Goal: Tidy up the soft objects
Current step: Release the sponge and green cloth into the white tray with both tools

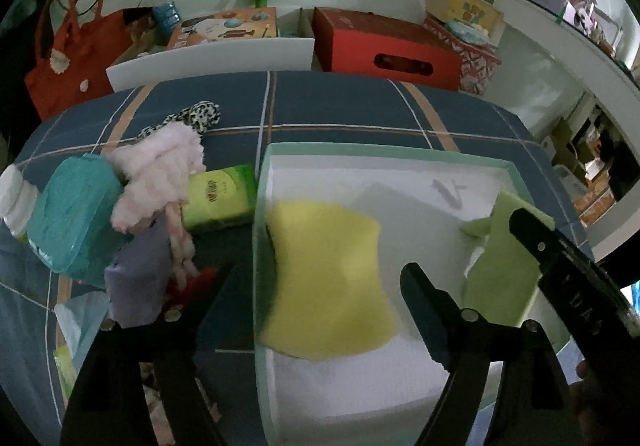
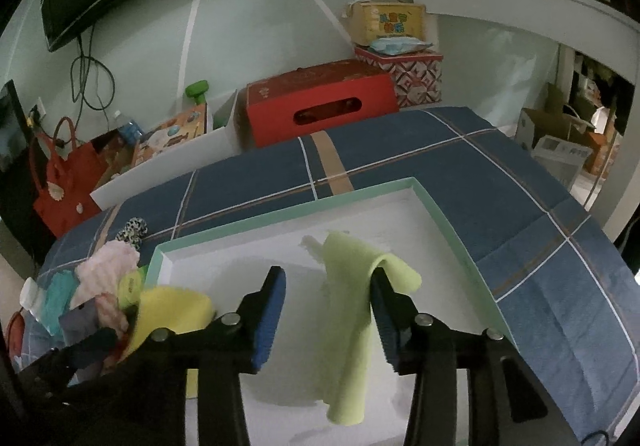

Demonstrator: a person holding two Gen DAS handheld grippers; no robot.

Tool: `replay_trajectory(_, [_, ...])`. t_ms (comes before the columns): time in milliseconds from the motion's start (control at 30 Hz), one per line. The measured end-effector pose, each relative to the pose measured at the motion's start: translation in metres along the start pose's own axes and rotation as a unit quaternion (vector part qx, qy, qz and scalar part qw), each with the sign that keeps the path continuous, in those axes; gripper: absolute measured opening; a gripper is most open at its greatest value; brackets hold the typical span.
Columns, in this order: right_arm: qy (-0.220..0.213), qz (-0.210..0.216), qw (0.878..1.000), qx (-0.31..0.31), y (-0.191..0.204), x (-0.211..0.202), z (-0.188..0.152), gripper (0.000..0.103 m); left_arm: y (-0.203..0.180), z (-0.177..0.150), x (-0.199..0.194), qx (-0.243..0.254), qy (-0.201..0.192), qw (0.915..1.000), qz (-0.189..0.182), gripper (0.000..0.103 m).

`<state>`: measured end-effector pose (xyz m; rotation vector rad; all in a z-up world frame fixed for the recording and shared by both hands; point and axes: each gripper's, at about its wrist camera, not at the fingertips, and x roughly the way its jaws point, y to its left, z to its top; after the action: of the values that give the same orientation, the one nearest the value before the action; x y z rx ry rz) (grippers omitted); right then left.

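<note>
Inside the white tray (image 2: 448,214) on the plaid-covered bench (image 2: 520,174) lie a yellow cloth (image 1: 328,278) and a light-green cloth (image 2: 352,310) — left gripper (image 1: 316,286) fingers spread, right gripper (image 2: 328,310) fingers parted, the green cloth draped loose over one.

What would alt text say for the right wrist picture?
An open two-finger right gripper hangs over a white tray, with a light green cloth draped against one finger. A yellow cloth lies at the tray's left edge, beside a pile of soft items on a blue plaid cover.
</note>
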<state>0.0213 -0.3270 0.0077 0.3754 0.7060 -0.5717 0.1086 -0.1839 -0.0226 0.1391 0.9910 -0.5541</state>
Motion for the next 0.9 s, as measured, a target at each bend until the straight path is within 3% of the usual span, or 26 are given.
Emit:
replay_trajectory(67, [0.001,0.003,1.0,0.001,0.0,-0.001,-0.001,0.058,0.004,-0.001,-0.004,-0.007,-0.002,1.0,-0.003,0.094])
replay_trajectory(300, [0.01,0.011,1.0,0.005,-0.001,0.0,-0.004,0.071,0.017,-0.004,-0.022,-0.018,-0.016,0.9997,0.007,0.095])
replay_trajectory(400, [0.018,0.01,1.0,0.006,0.0,0.002,-0.007,0.074,0.028,-0.005,-0.028,-0.036,-0.019,0.9991,0.008,0.101])
replay_trajectory(533, [0.023,0.011,1.0,0.001,0.002,0.003,-0.011,0.08,0.042,-0.004,-0.037,-0.061,-0.032,0.9975,0.018,0.101])
replay_trajectory(767, [0.024,0.012,0.999,-0.027,0.015,0.001,-0.019,0.102,0.062,-0.007,-0.048,-0.08,-0.046,0.994,0.058,0.101])
replay_trajectory(900, [0.019,0.011,0.999,-0.048,0.026,-0.003,-0.023,0.103,0.078,-0.009,-0.053,-0.097,-0.042,0.9912,0.079,0.101])
